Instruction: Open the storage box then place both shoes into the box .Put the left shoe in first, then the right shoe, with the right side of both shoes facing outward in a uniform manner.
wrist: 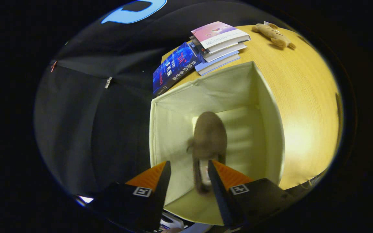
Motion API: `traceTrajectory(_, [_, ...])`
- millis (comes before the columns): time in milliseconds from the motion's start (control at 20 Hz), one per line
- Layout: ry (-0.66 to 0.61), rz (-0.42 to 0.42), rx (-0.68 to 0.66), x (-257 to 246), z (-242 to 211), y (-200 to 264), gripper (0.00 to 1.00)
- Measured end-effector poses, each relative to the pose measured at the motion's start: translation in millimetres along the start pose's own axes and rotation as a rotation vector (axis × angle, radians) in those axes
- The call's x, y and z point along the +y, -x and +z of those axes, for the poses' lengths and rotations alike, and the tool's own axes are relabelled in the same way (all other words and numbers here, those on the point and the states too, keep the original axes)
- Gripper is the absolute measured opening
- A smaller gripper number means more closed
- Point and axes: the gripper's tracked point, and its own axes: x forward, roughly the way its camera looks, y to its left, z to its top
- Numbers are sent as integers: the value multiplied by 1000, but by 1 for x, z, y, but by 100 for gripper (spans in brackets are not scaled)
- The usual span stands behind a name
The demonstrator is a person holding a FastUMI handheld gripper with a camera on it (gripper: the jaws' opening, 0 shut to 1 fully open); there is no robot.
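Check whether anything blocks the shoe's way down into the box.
Nothing visible does. The shoe hangs between the gripper fingers, nearer one finger, over the open box. The box floor below it looks bare. The books and plush toy lie on the table beyond the box.

A wooden worktop (306, 97) carries a stack of books (220, 45) near its far edge. The top book has a pink and white cover and lies skewed on the ones below it. Touching the stack, a dark blue book (175, 68) lies flat, one corner reaching past the worktop's edge. Well apart from the books, toward the far corner, lies a tan plush toy (273, 35). Beside the worktop hangs the booth's black cloth wall (92, 106), with a small metal clip (108, 82) on a seam.
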Motion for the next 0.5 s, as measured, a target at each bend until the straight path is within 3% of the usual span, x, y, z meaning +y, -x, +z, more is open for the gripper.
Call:
traceTrajectory(100, [9,8,-3,-1,-1,6,93])
traceTrajectory(150, [12,11,-7,-1,0,10,98])
traceTrajectory(500, [44,56,-57,-8,6,62,98])
